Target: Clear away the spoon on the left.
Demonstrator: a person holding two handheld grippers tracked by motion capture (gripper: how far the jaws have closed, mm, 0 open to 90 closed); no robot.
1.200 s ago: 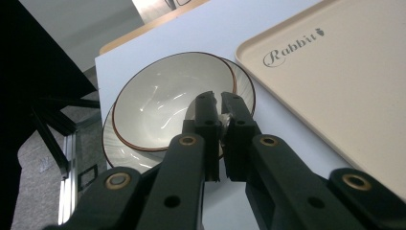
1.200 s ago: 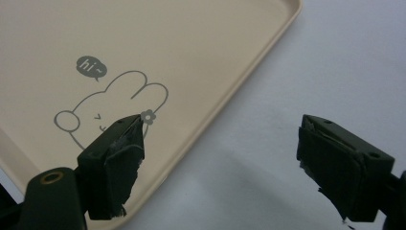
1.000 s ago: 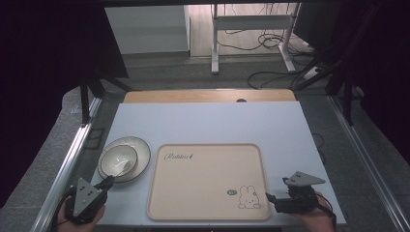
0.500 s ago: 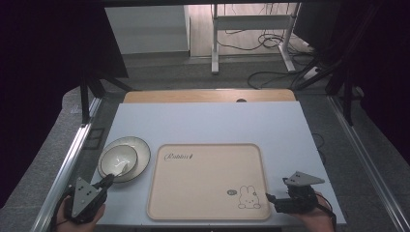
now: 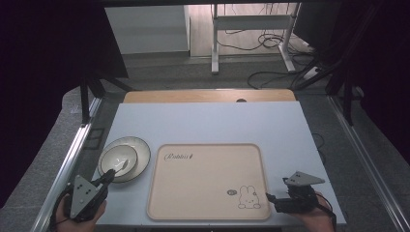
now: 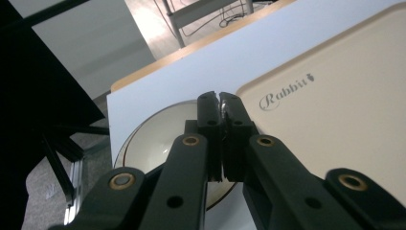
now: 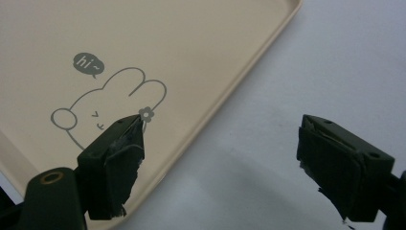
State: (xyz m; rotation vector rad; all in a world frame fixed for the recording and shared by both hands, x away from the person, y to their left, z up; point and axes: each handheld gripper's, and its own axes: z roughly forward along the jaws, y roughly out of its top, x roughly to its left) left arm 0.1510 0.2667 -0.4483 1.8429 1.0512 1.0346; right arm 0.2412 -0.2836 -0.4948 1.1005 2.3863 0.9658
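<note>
Sat on the white table (image 5: 208,121), just left of the beige tray (image 5: 208,181): a cream bowl (image 5: 118,158) resting inside a shallow plate (image 5: 140,150), both upright. Lay flat near the table's front edge, that tray, with "Rabbit" lettering (image 5: 179,156) at its far-left corner and a small rabbit drawing (image 5: 249,198) at its near-right corner.

Hovered at the bowl's near rim, left of the tray's front-left corner: the left gripper (image 5: 110,175), held in a hand (image 5: 80,212). Pressed together with nothing between them, its jaws, as seen in the left gripper view (image 6: 220,103), tips over the bowl's near side (image 6: 163,139); could not tell whether touching the rim.

Rested just right of the tray's near-right corner: the right gripper (image 5: 269,197), held in the other hand (image 5: 314,217). Stood wide apart and empty, its jaws, in the right gripper view (image 7: 220,143): one over the tray's edge beside the rabbit (image 7: 110,105), the other over bare table (image 7: 306,72).
</note>
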